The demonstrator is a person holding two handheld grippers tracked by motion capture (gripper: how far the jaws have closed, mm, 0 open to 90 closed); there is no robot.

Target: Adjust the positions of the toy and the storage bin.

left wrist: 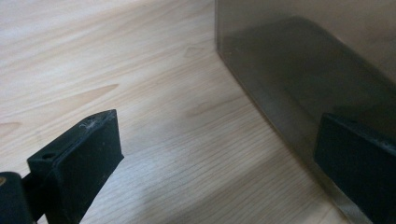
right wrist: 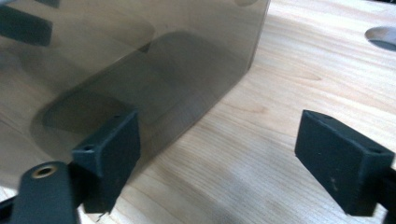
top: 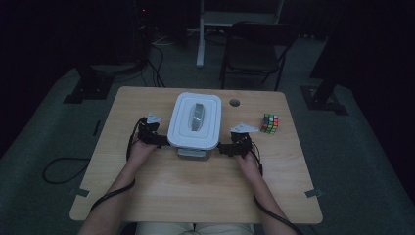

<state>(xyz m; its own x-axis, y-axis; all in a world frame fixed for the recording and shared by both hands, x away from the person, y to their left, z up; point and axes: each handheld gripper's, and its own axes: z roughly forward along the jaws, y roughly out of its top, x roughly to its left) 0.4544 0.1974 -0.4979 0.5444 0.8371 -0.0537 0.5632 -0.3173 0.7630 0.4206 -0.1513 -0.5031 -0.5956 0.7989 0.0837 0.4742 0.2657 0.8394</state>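
A smoky see-through box (top: 193, 152) with a white lid (top: 195, 120) stands in the middle of the wooden table (top: 195, 196). My left gripper (top: 163, 141) rests at the box's left side. In the left gripper view its jaws stand wide apart, the gripper (left wrist: 215, 158) is open, and the box wall (left wrist: 289, 79) runs just behind one jaw. My right gripper (top: 222, 148) sits at the box's front right corner. In the right gripper view it (right wrist: 224, 158) is open too, one jaw against the box wall (right wrist: 140, 60) and bare wood between the pads.
A colourful puzzle cube (top: 269, 123) lies right of the box. A round cable hole (top: 234, 103) (right wrist: 383, 37) is cut in the table behind the box. A folding chair (top: 254, 49) stands beyond the far edge. Cables trail from both grippers.
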